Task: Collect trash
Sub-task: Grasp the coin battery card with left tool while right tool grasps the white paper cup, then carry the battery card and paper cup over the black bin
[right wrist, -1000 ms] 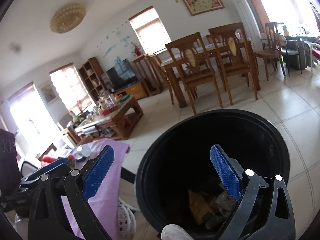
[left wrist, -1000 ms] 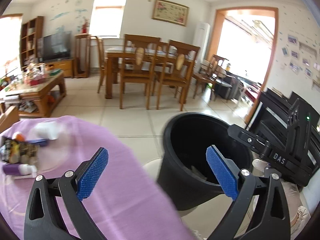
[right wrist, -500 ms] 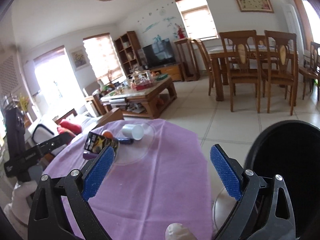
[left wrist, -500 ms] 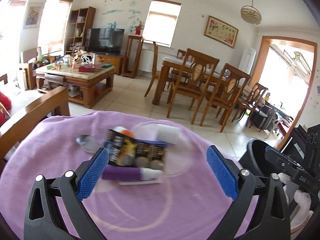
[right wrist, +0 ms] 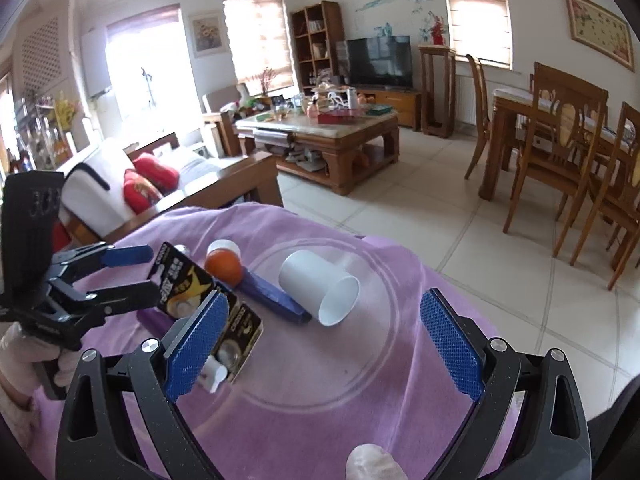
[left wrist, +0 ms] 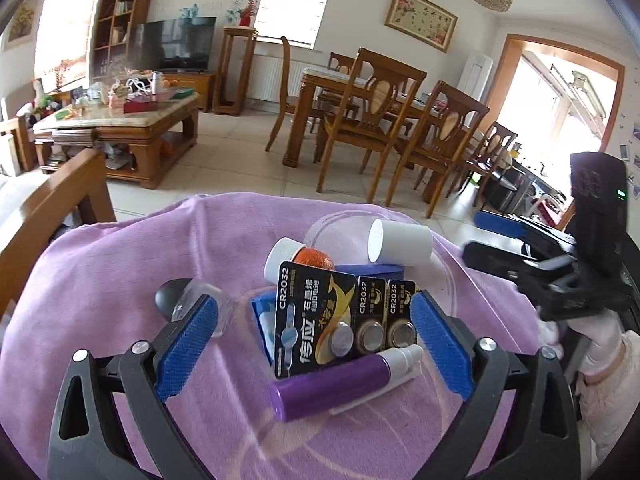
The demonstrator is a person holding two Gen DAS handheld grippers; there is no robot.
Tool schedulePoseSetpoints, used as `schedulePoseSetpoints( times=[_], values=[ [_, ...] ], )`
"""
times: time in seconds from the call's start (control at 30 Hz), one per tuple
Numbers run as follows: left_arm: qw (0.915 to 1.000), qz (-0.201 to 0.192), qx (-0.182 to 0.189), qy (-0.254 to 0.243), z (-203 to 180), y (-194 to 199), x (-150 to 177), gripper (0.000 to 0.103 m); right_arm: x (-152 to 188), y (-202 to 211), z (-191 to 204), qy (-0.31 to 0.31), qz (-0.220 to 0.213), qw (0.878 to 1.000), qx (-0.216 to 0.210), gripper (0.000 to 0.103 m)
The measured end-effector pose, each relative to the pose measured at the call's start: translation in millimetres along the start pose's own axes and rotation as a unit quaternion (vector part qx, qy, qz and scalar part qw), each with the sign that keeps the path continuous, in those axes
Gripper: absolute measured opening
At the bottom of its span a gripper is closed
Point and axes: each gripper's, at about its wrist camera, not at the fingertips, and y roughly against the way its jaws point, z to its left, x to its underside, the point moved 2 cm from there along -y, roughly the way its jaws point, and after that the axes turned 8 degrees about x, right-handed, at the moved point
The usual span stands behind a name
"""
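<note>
Showing the pile of rubbish on the counter (left wrist: 120, 264), which is draped in a purple cloth, with both tools poised above it. The battery card (left wrist: 320, 320), a black blister pack of coin cells, leans upright against a blue box (left wrist: 360, 270); it looks light, thin and springy, likely to flex or slide if pinched on its glossy face, so its side edges seem the better hold. In front of it lies a purple tube (left wrist: 336, 382) with a white cap: round, smooth and liable to roll, best taken across its middle. Behind the card sit an orange ball (left wrist: 314, 258) and a white paper cup (left wrist: 400, 242) on its side; the cup is very light and would crush under a firm squeeze, so a gentle hold across its wall suits it.

The left gripper (left wrist: 316, 340) tilts down toward the pile, its fingers spread wide on either side of the card and tube and touching neither. Its jaws have just been narrowing slightly, with those two items between them but not yet pressed. The right gripper (right wrist: 332, 340) also tilts downward, fingers wide apart and empty, above a bare patch of cloth just in front of the cup. A gloved hand (left wrist: 600, 344) carries it at the right edge of the left view.
</note>
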Motion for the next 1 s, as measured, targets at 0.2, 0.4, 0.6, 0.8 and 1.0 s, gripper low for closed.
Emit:
schedulePoseSetpoints(
  times=[0.2,0.4,0.6,0.8,1.0],
  values=[
    [0.9992,0.029,0.026,0.012,4.7,-14.0,8.0,0.053,-14.4,-48.3,6.9,0.031,0.03,0.999,-0.015,0.095],
    [0.9982,0.042,0.04,-0.014,-8.4,-15.5,13.1,0.031,-9.9,-75.7,16.0,0.041,0.076,0.996,-0.03,0.062],
    [0.9954,0.042,0.034,-0.079,-40.7,-13.8,20.0,0.012,-6.3,-75.1,17.1,0.036,0.078,0.996,-0.03,0.061],
    [0.9946,0.022,0.043,-0.092,-55.2,-0.5,22.6,0.005,-2.4,-55.7,14.0,0.008,0.066,0.997,-0.036,0.061],
    [0.9951,-0.005,0.038,-0.091,-63.5,19.6,24.1,0.002,2.5,-4.3,-2.3,-0.056,0.034,0.996,-0.059,0.061]
  ],
)
